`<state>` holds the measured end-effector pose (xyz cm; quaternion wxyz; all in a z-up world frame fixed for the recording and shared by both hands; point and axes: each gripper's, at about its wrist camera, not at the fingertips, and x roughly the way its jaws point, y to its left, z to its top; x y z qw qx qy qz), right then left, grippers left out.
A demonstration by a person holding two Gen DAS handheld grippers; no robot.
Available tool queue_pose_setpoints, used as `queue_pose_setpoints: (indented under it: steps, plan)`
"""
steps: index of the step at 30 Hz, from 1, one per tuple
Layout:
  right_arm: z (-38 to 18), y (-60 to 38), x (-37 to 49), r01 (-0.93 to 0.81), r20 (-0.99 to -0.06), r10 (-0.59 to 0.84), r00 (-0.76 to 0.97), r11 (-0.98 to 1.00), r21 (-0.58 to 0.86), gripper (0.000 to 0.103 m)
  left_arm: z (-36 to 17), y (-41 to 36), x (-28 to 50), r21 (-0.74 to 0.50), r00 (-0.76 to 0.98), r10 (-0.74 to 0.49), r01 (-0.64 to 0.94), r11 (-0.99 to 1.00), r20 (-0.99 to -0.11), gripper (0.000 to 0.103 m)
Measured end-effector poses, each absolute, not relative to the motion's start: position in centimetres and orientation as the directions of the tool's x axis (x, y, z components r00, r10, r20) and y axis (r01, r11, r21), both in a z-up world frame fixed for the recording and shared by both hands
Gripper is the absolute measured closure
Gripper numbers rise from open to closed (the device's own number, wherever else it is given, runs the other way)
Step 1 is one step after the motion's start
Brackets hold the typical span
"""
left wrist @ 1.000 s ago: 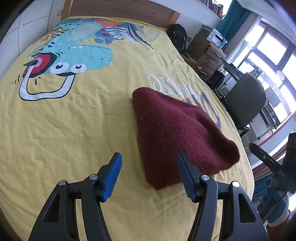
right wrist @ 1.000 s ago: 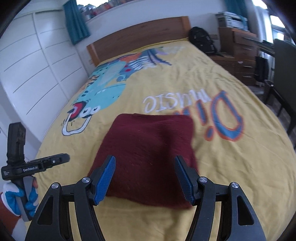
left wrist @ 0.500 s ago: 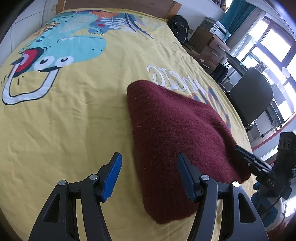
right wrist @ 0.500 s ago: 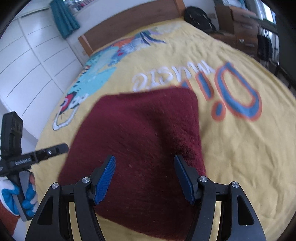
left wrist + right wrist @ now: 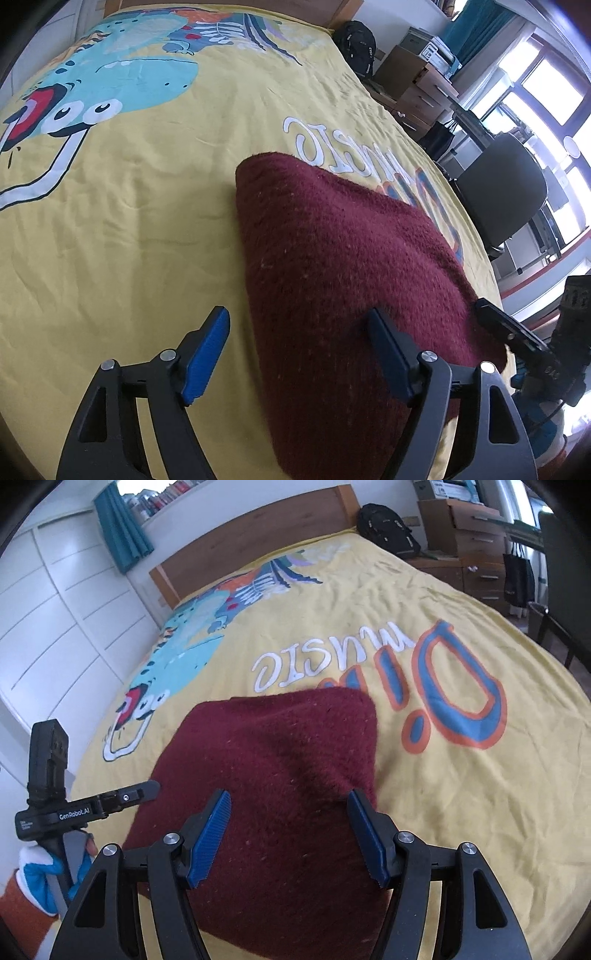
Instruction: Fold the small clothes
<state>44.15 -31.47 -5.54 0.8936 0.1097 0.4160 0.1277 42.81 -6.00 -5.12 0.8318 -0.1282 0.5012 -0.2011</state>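
A folded dark red knitted garment [image 5: 343, 280] lies flat on the yellow bedspread [image 5: 129, 221]; it also shows in the right wrist view [image 5: 280, 775]. My left gripper [image 5: 299, 325] is open and empty, its jaws wide apart over the garment's left edge near its front corner. My right gripper [image 5: 290, 805] is open and empty, low over the garment's near right part. The right gripper also shows at the garment's right edge in the left wrist view [image 5: 509, 328]. The left gripper shows at the garment's left edge in the right wrist view [image 5: 122, 797].
The bedspread carries a blue cartoon print [image 5: 184, 646] and lettering [image 5: 369, 664]. A wooden headboard [image 5: 258, 542], a black backpack [image 5: 388, 528] and wooden drawers [image 5: 476, 539] stand beyond. An office chair [image 5: 502, 192] stands beside the bed, white wardrobe doors [image 5: 55, 627] on the other side.
Both grippers have moved forward and down onto the garment, which fills more of both views. The jaws stayed open. The garment has not moved.
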Motion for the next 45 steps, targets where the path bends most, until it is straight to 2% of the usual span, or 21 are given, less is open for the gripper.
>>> queue_pose_setpoints:
  steps: [4, 9, 11, 16, 19, 24, 26, 29, 30, 33, 40, 45]
  plan:
    - [-6.4, -32.2, 45.3, -0.096, -0.753, 0.289, 0.591, 0.952, 0.29, 0.033, -5.2, -6.3, 43.4, -0.417, 0.411, -0.468, 0.212, 0.884, -0.782, 0.03]
    - [-8.8, -32.6, 47.0, -0.078, -0.813, 0.313, 0.491, 0.945, 0.317, 0.032, -5.8, -6.1, 44.0, -0.444, 0.394, -0.487, 0.202, 0.873, -0.779, 0.023]
    - [-9.7, -32.6, 47.5, -0.08, -0.829, 0.321, 0.457, 0.944, 0.321, 0.025, -6.1, -6.0, 44.2, -0.456, 0.383, -0.496, 0.195, 0.868, -0.779, 0.02]
    - [-11.7, -32.9, 48.4, -0.111, -0.843, 0.382, 0.377, 0.923, 0.369, 0.024, -7.4, -5.6, 44.5, -0.512, 0.328, -0.542, 0.18, 0.84, -0.774, 0.018]
    - [-12.6, -32.9, 48.8, -0.127, -0.84, 0.425, 0.338, 0.905, 0.407, 0.026, -8.2, -5.5, 44.3, -0.547, 0.297, -0.57, 0.163, 0.821, -0.766, 0.017]
    - [-13.7, -33.1, 49.0, -0.141, -0.81, 0.504, 0.3, 0.863, 0.484, 0.04, -9.1, -5.2, 44.6, -0.601, 0.254, -0.615, 0.138, 0.787, -0.747, 0.017]
    - [-13.7, -33.2, 48.9, -0.143, -0.794, 0.524, 0.31, 0.851, 0.506, 0.05, -9.2, -5.1, 44.6, -0.62, 0.244, -0.635, 0.143, 0.771, -0.733, 0.023]
    - [-12.8, -32.9, 48.5, -0.165, -0.78, 0.528, 0.336, 0.848, 0.504, 0.059, -9.1, -4.6, 44.6, -0.66, 0.254, -0.672, 0.144, 0.737, -0.695, 0.039]
    - [-12.4, -32.8, 48.3, -0.173, -0.776, 0.526, 0.348, 0.85, 0.498, 0.061, -9.0, -4.2, 44.4, -0.667, 0.261, -0.679, 0.148, 0.731, -0.686, 0.046]
    - [-10.7, -31.8, 47.9, -0.21, -0.757, 0.526, 0.388, 0.85, 0.483, 0.064, -7.9, -3.0, 43.8, -0.676, 0.298, -0.693, 0.178, 0.715, -0.656, 0.058]
    - [-8.4, -25.4, 48.5, -0.304, -0.714, 0.562, 0.417, 0.827, 0.474, 0.065, -4.6, 1.2, 42.3, -0.628, 0.393, -0.656, 0.218, 0.747, -0.644, 0.061]
    - [-9.9, -20.6, 49.4, -0.325, -0.72, 0.583, 0.377, 0.811, 0.486, 0.066, -2.6, 7.0, 40.9, -0.552, 0.484, -0.565, 0.187, 0.812, -0.668, 0.061]
